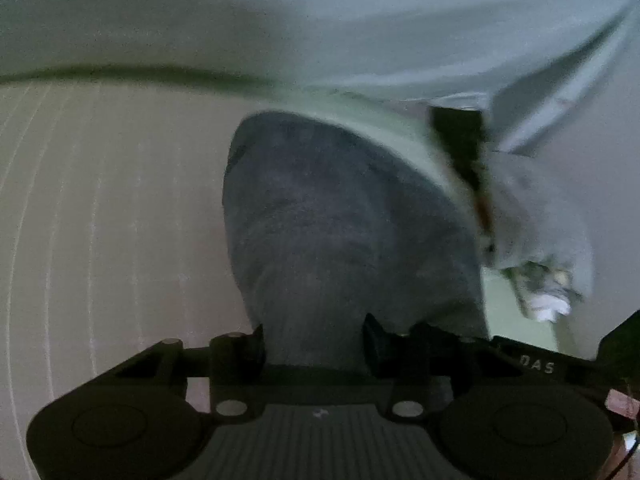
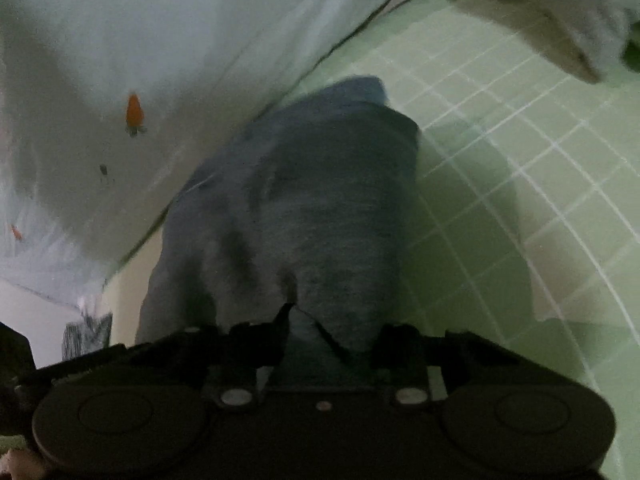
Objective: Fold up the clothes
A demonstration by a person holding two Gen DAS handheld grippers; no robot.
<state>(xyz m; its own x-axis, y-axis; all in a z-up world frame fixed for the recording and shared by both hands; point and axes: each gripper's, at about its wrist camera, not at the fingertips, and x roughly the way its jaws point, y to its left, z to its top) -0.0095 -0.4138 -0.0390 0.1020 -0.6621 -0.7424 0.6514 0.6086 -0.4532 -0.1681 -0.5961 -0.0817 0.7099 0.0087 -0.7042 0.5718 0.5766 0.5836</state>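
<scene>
A blue-grey garment [image 1: 340, 200] rises out of my left gripper [image 1: 314, 316], bunched between the jaws and hiding both fingers. The left gripper is shut on it. In the right wrist view the same blue-grey garment [image 2: 320, 184] stands up from my right gripper [image 2: 332, 320], which is also shut on a fold of it, fingers covered by cloth. The garment hangs lifted over a grid-lined mat [image 2: 500, 140]. At the right of the left wrist view, a blurred dark finger [image 1: 460, 148] of the other gripper shows against grey cloth.
A pale cloth with small orange carrot prints [image 1: 320, 20] [image 2: 120, 60] lies behind the garment along the mat's [image 1: 80, 200] edge. A crumpled striped scrap [image 1: 548, 292] [image 2: 86, 332] sits near it. Blurred pale grey fabric [image 2: 580, 20] crosses the upper right.
</scene>
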